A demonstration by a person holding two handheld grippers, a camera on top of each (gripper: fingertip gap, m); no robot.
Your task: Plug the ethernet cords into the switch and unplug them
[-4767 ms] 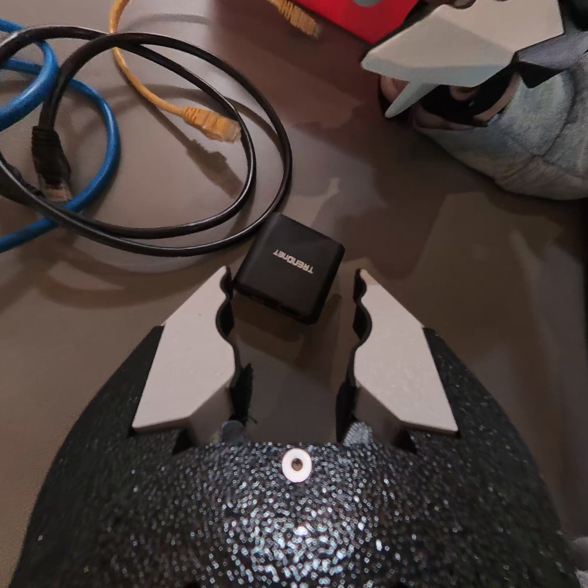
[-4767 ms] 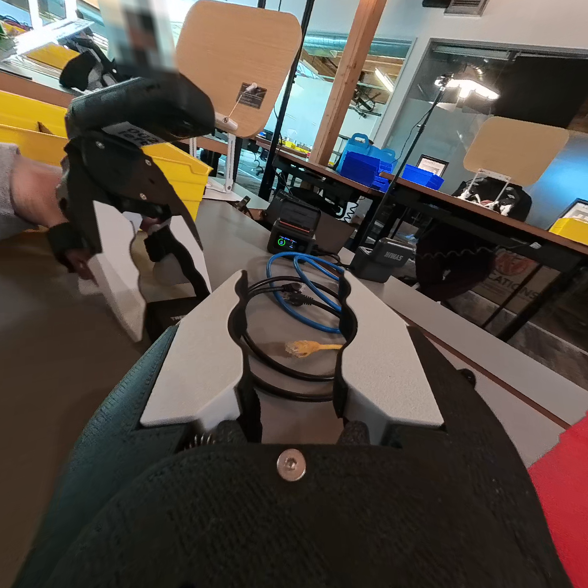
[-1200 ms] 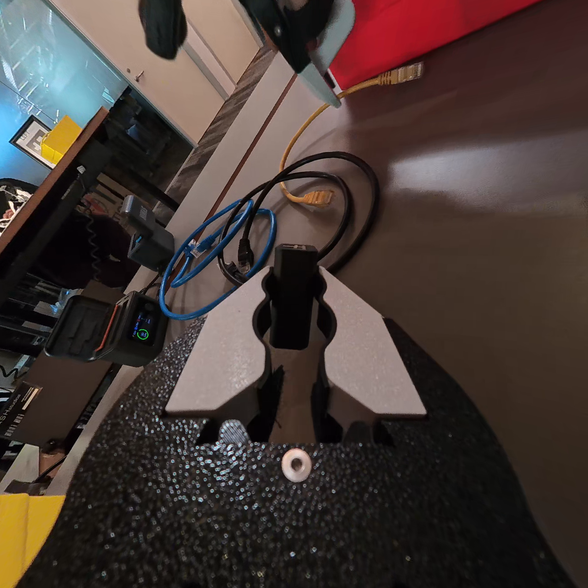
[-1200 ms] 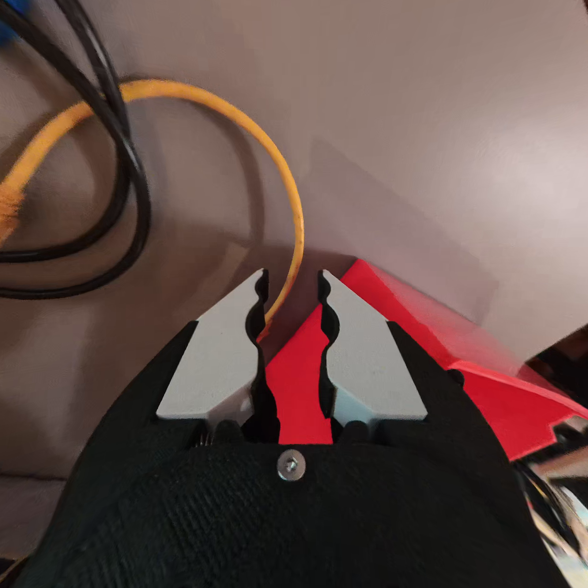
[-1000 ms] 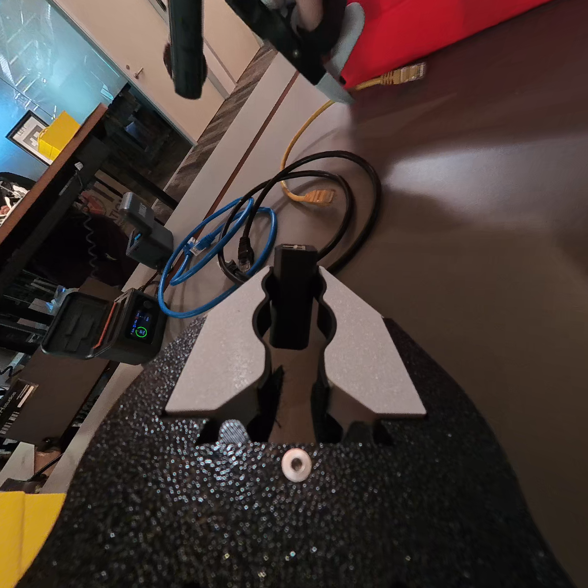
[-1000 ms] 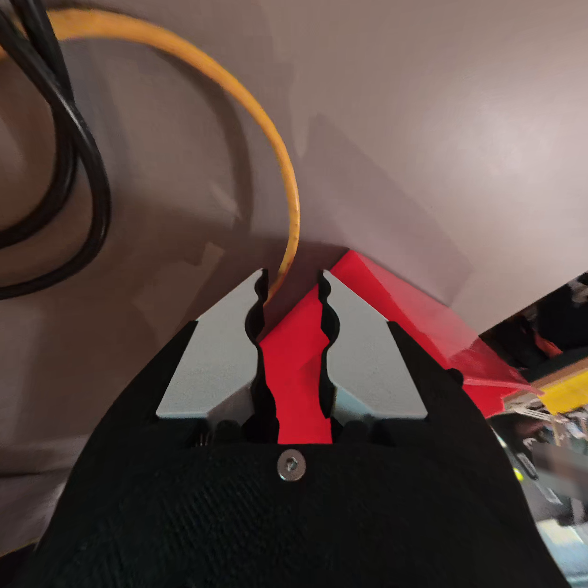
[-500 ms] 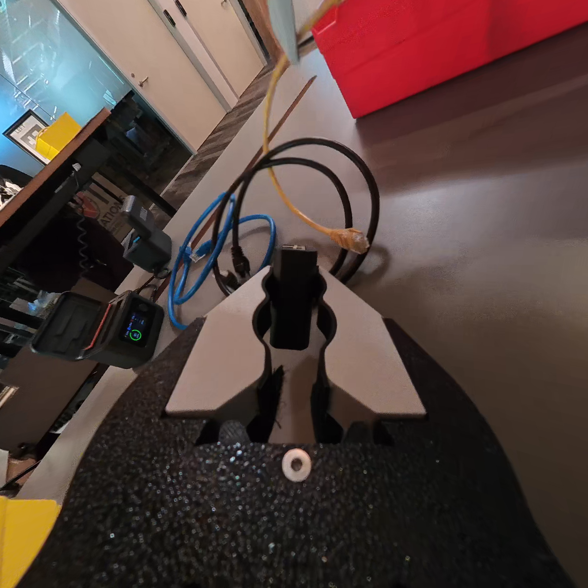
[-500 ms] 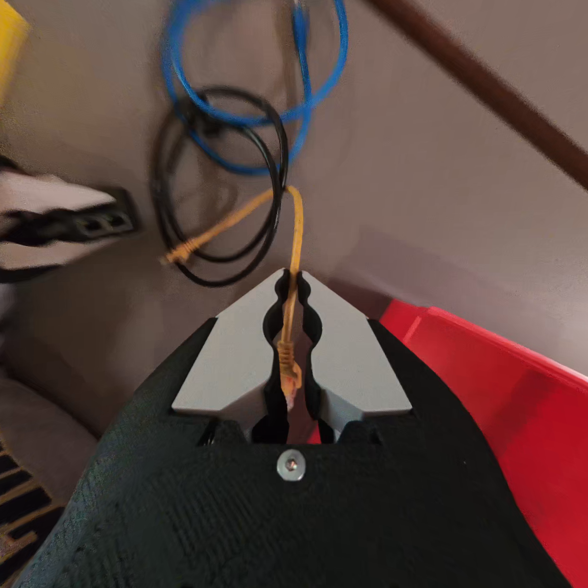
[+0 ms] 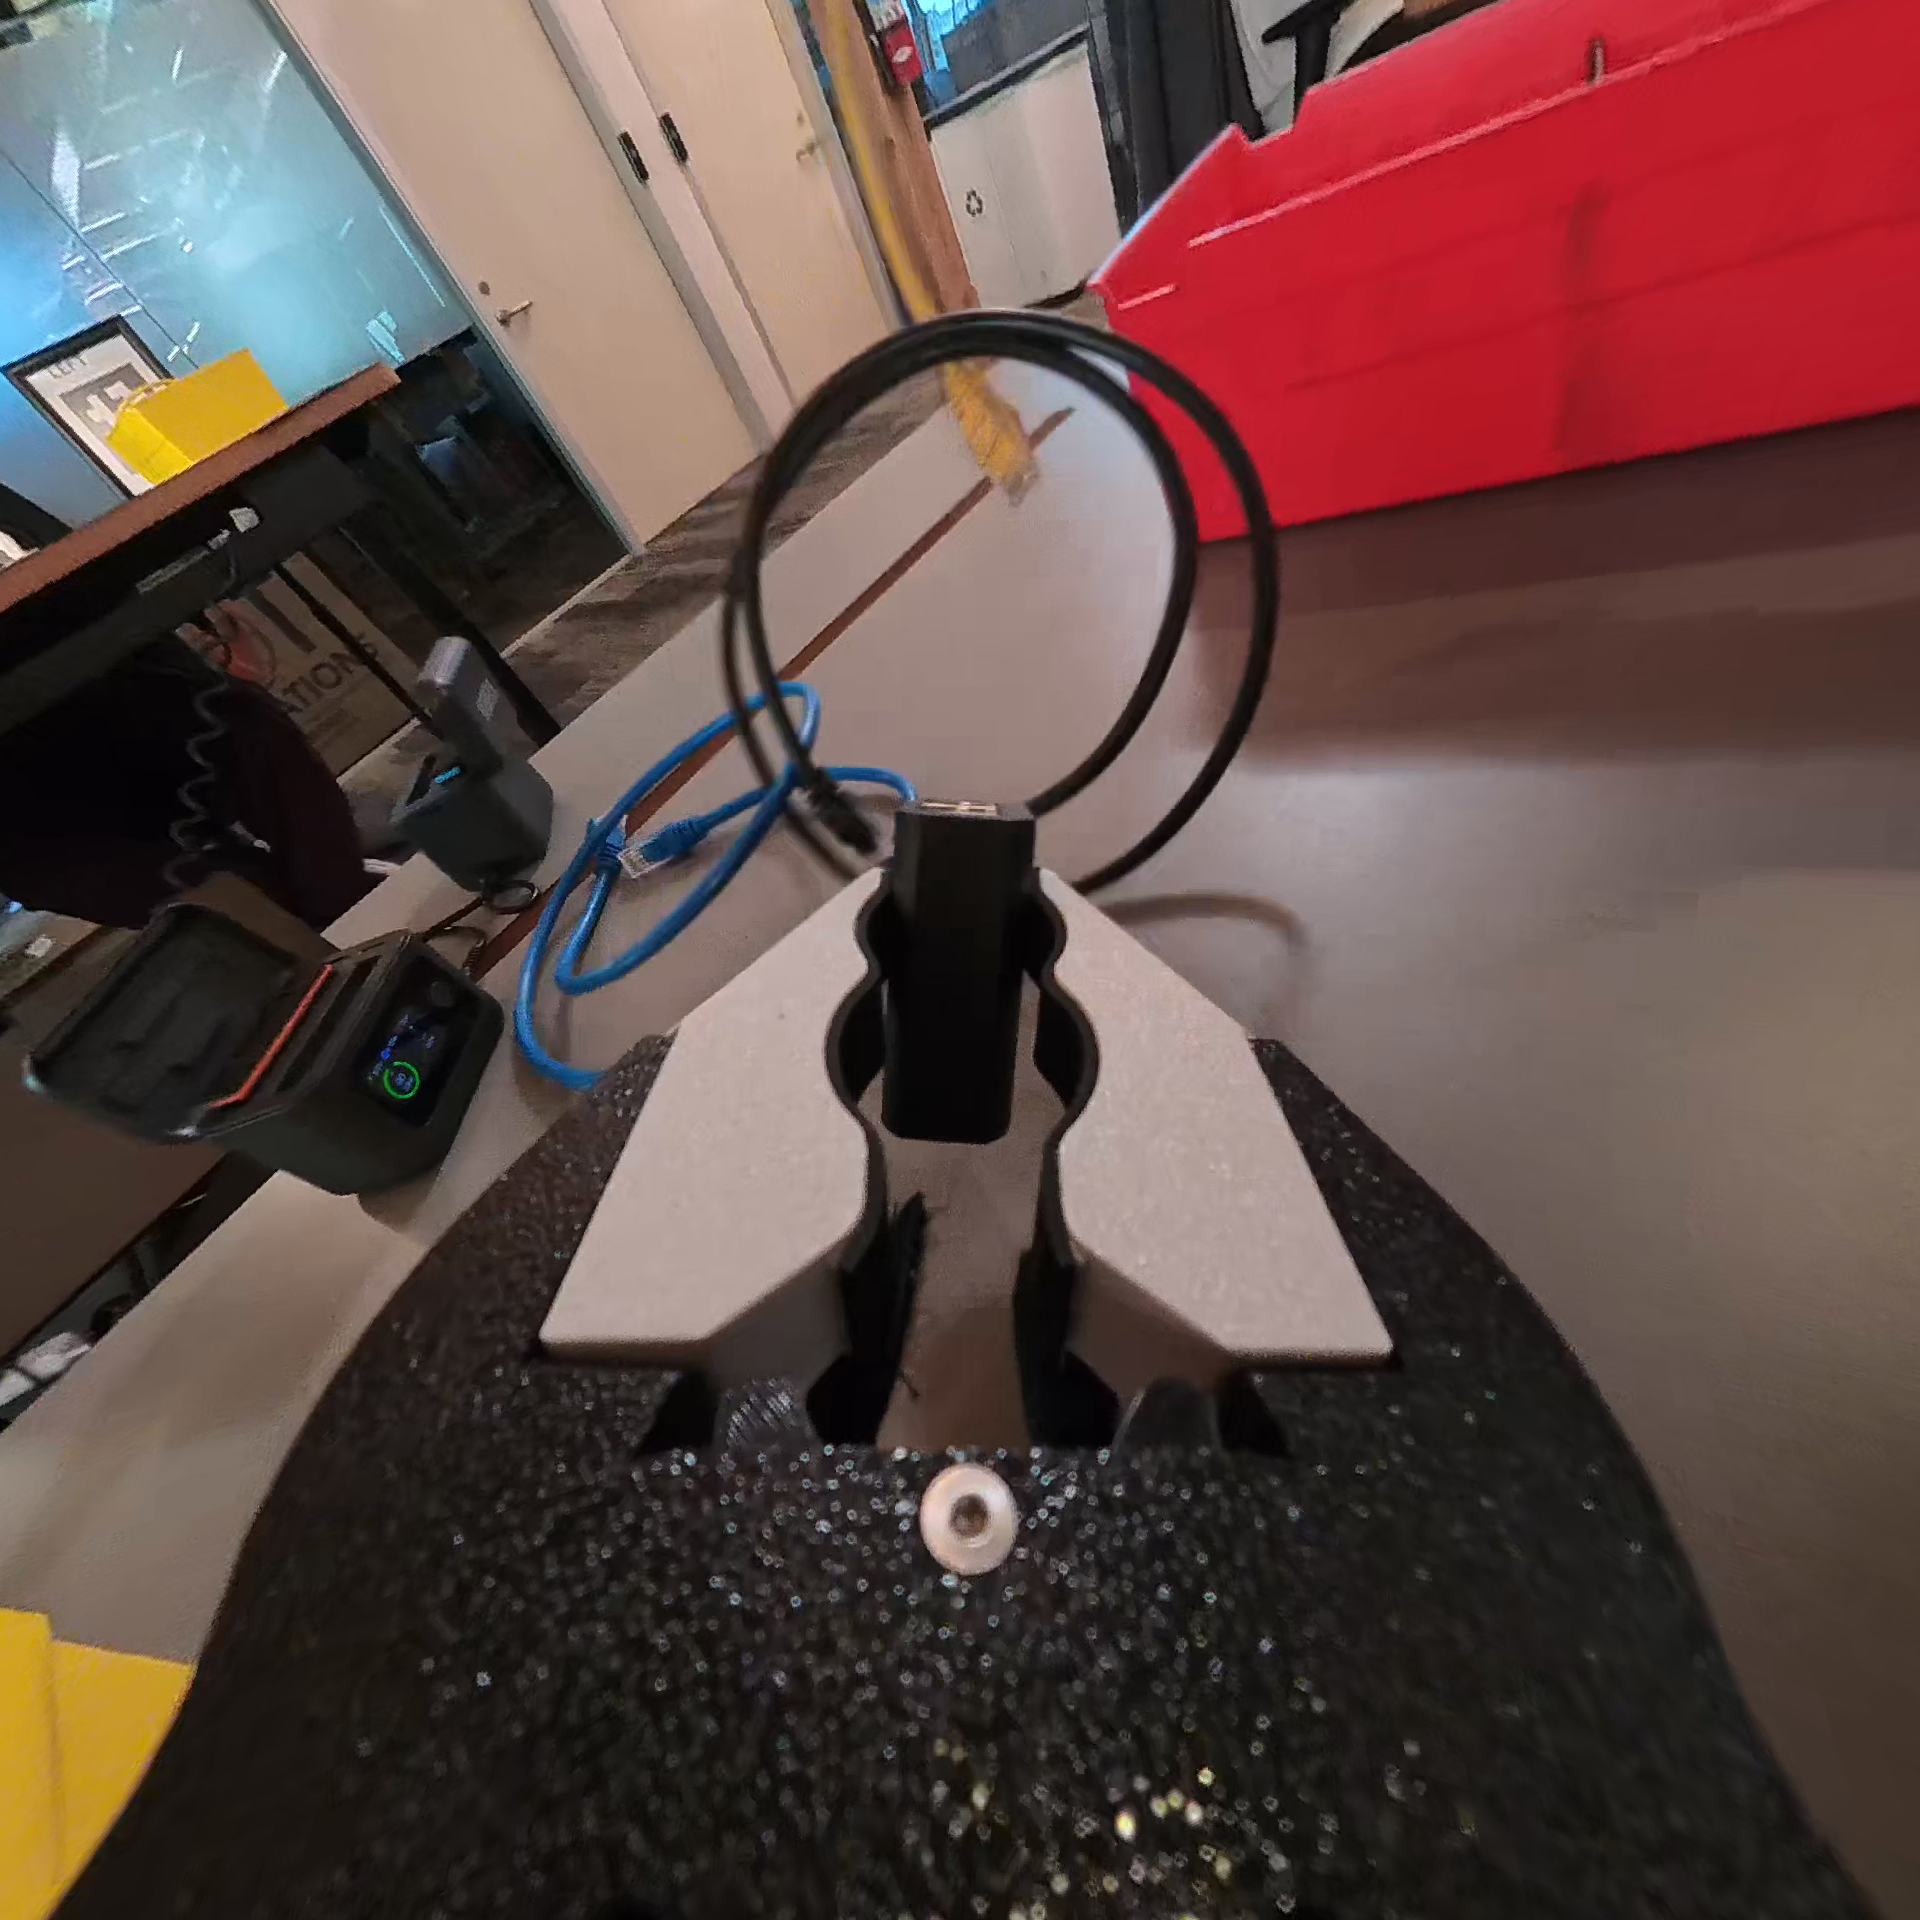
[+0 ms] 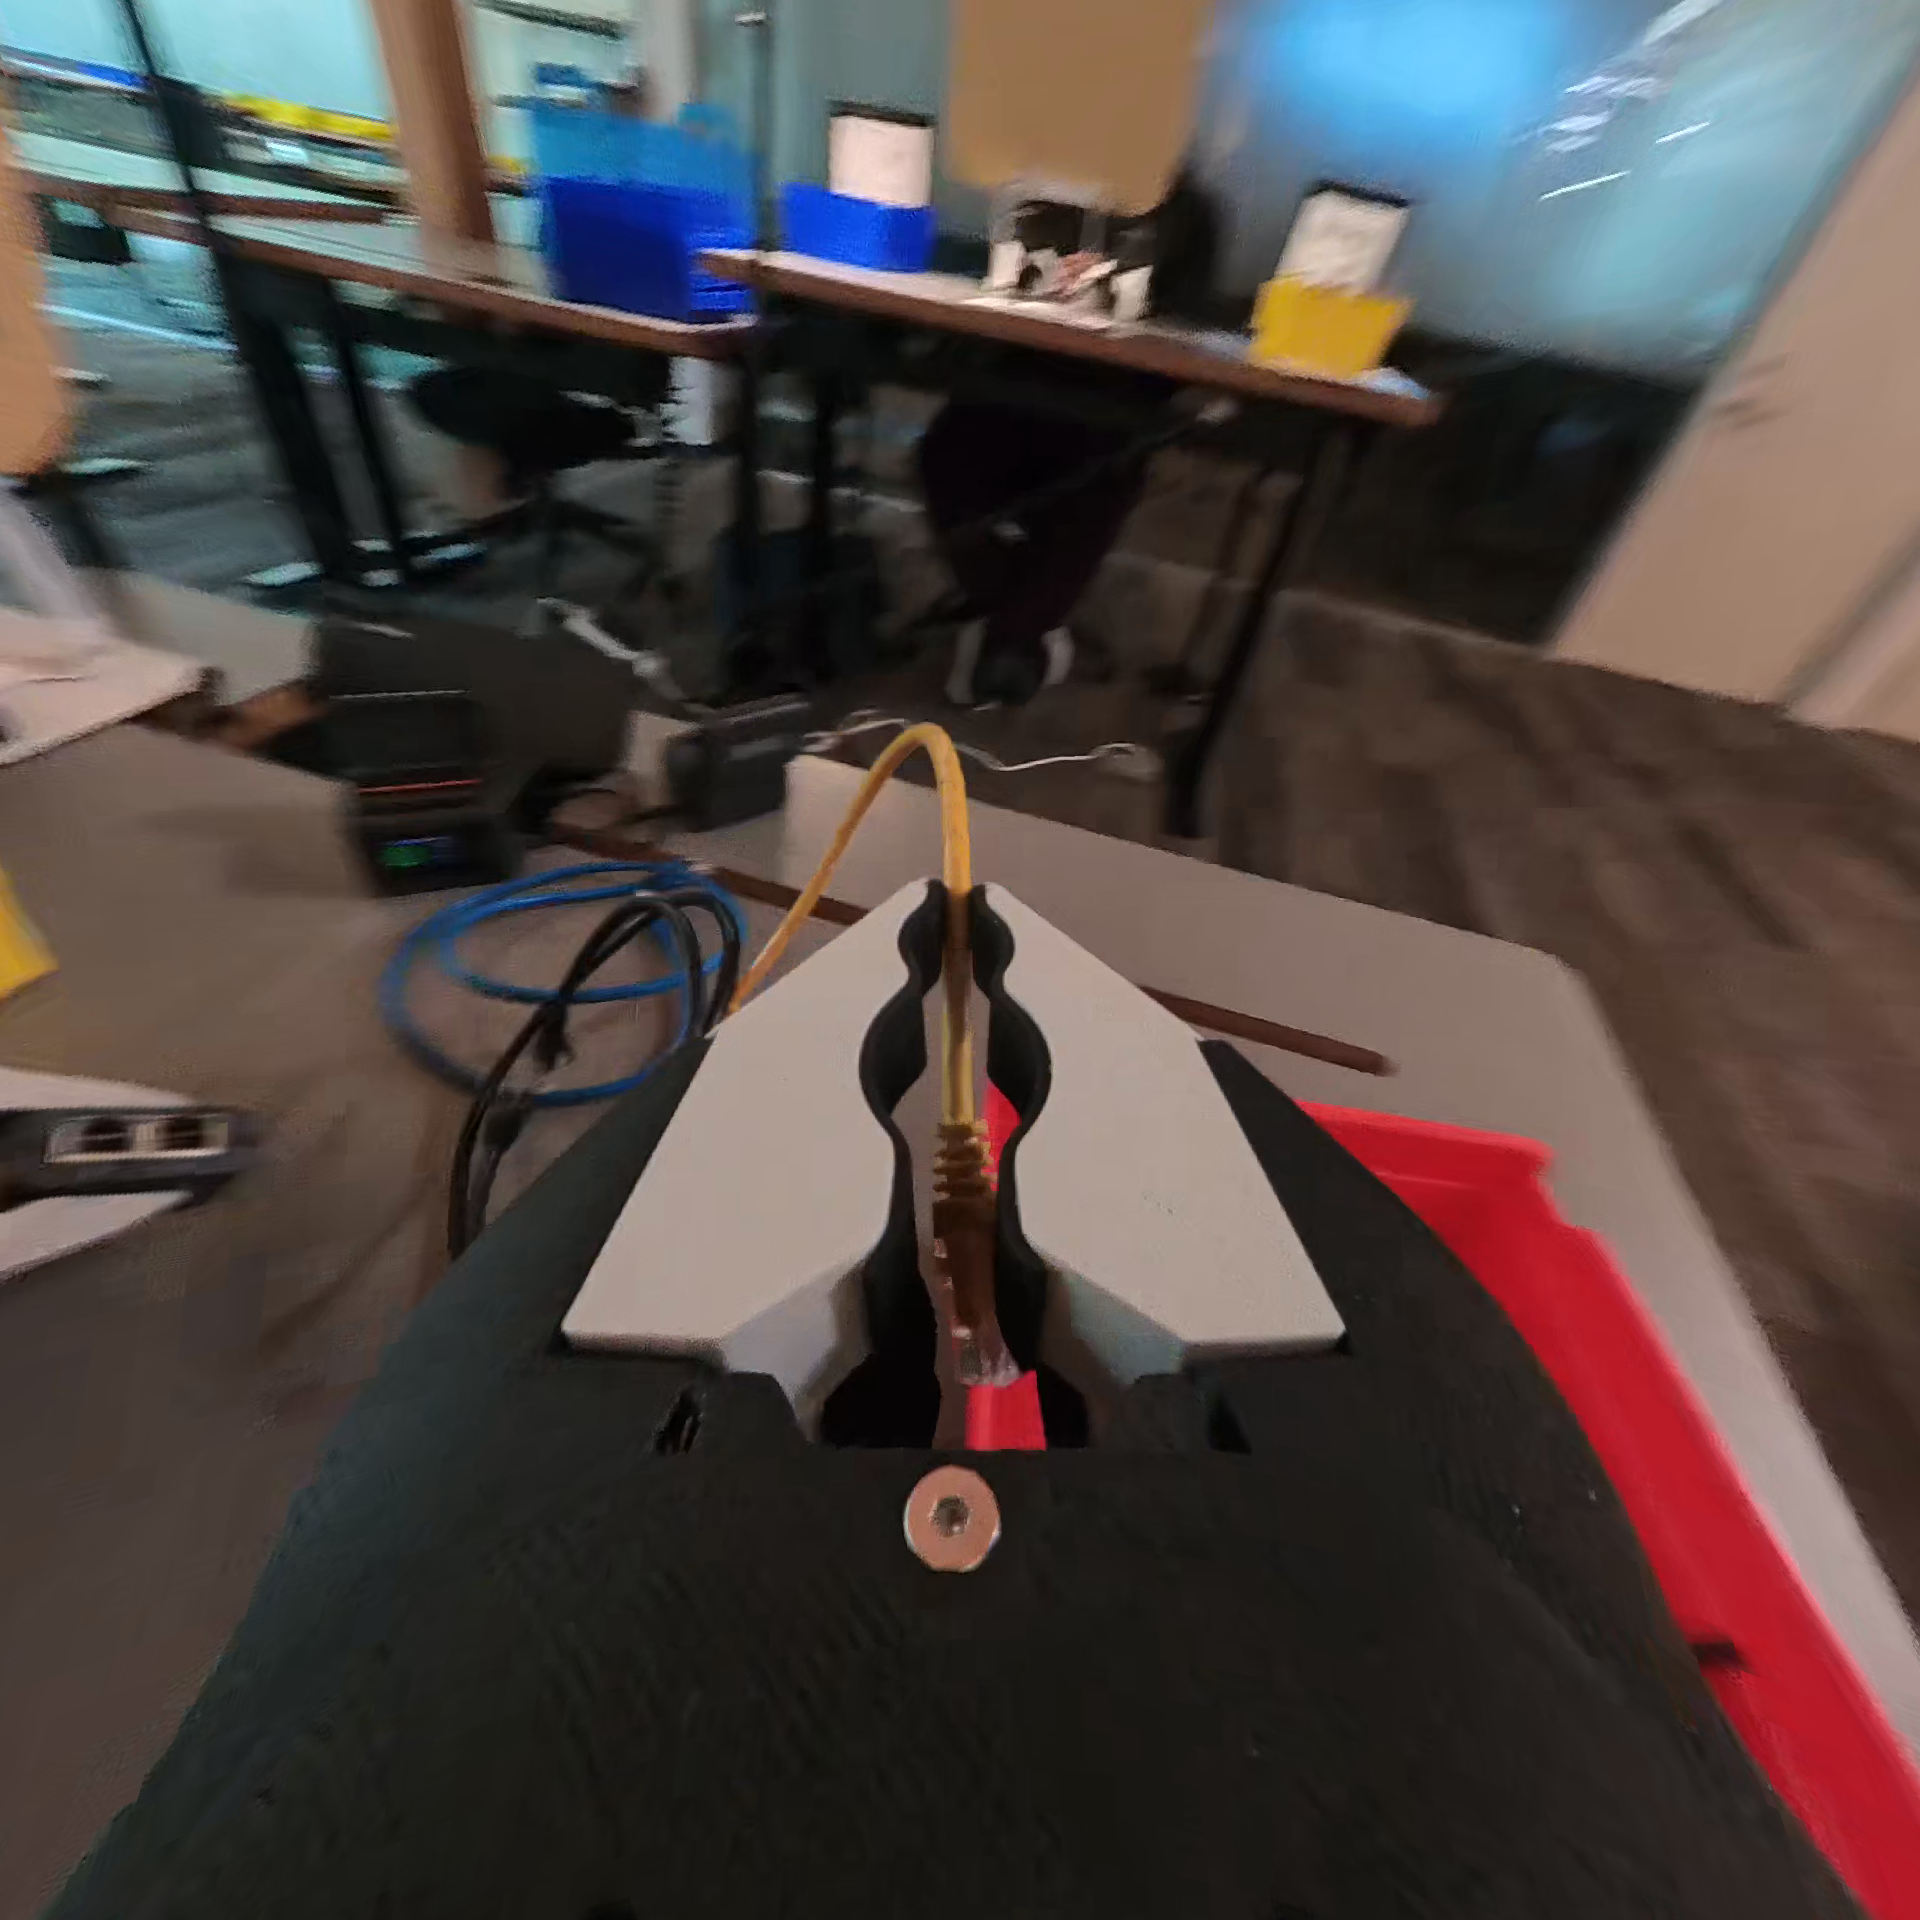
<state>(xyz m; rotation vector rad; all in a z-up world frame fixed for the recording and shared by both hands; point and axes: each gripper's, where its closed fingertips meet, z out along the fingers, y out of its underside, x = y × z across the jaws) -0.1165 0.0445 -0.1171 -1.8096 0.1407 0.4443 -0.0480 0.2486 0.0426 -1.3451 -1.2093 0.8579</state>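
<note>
My left gripper [image 9: 956,883] is shut on the small black switch [image 9: 951,987] and holds it just above the brown table, ports facing away. My right gripper [image 10: 956,894] is shut on the yellow ethernet cord [image 10: 956,1049]. One of its plugs [image 10: 966,1278] lies back between the fingers, and the rest loops up and hangs down to the left. In the left wrist view the cord's other plug [image 9: 992,436] dangles blurred in the air beyond the switch. The switch also shows at the left edge of the right wrist view [image 10: 135,1138], ports visible.
A black cord [image 9: 1236,582] and a blue cord [image 9: 665,904] lie coiled on the table beyond the switch. A red bin [image 9: 1558,312] stands at the right. An open black charging case [image 9: 281,1049] and a grey device [image 9: 468,769] sit at the left edge.
My right gripper was open over the yellow cord, then shut on it and lifted it off the table. The left gripper kept hold of the switch and tilted up.
</note>
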